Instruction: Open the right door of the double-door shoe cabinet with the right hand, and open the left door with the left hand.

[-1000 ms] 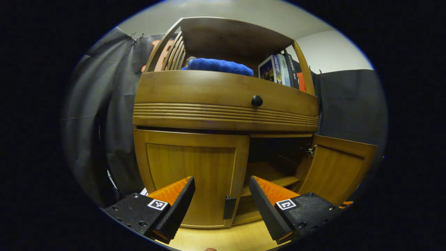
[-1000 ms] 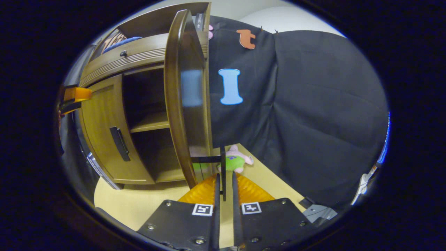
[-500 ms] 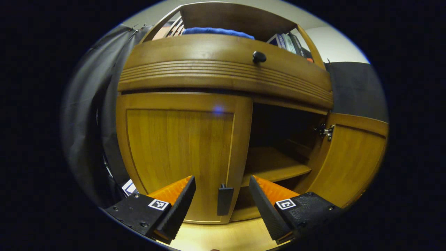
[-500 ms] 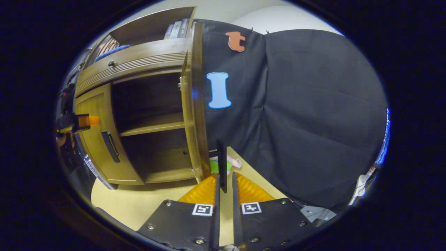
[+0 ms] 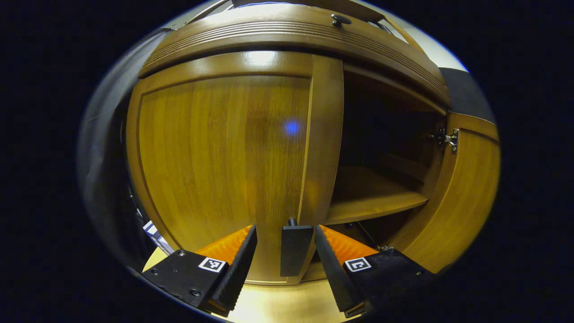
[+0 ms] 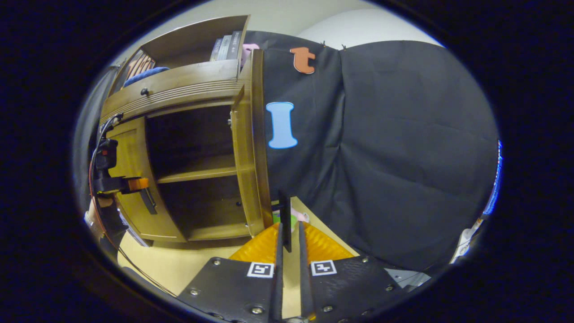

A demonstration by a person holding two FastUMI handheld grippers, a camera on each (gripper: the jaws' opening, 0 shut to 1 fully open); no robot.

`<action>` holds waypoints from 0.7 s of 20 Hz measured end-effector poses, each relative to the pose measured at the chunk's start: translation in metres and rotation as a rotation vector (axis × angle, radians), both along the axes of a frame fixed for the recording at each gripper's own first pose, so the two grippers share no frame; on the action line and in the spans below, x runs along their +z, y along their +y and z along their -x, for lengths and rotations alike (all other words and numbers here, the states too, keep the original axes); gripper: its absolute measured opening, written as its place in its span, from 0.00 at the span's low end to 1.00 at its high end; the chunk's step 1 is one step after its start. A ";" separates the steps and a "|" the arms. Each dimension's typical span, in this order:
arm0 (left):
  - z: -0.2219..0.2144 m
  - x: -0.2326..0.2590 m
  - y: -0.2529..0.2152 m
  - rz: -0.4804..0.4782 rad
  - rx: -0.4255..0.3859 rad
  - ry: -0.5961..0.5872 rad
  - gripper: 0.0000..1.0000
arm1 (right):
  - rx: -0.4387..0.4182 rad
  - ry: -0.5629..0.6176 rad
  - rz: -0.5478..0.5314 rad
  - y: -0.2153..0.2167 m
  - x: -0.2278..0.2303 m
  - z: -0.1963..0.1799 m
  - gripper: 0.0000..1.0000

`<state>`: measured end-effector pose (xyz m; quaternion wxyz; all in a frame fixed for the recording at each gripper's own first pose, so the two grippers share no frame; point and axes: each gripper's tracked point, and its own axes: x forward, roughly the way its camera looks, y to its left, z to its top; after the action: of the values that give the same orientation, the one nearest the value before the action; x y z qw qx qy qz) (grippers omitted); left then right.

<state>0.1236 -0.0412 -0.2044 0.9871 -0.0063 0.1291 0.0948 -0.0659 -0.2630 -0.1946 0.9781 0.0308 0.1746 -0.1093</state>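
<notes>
Wooden left door (image 5: 215, 148) shut, its dark handle (image 5: 293, 249) standing between the spread fingers; right door (image 6: 251, 148) swung wide, handle (image 6: 284, 220) pinched between fingers.

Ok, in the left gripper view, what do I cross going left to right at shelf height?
Black cloth wall → closed left door → its handle, lower down between the left gripper's jaws → open compartment with shelf → hinge → open right door.

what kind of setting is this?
Likely a staged home corner in a recording booth: a wooden shoe cabinet, books on its top shelf, and black cloth hung behind.
</notes>
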 end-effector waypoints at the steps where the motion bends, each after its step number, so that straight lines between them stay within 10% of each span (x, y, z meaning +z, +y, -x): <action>1: -0.003 -0.002 0.001 -0.002 -0.002 -0.002 0.80 | -0.003 -0.005 0.004 -0.002 0.002 0.000 0.16; 9: -0.007 -0.003 -0.004 -0.024 -0.004 -0.009 0.35 | -0.039 -0.022 -0.004 -0.016 0.006 0.010 0.16; 14: 0.008 -0.001 -0.008 -0.021 0.008 -0.026 0.36 | -0.035 -0.017 -0.019 -0.018 0.005 0.012 0.16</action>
<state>0.1159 -0.0495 -0.2057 0.9883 0.0022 0.1152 0.1000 -0.0779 -0.2814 -0.1900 0.9771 0.0441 0.1666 -0.1246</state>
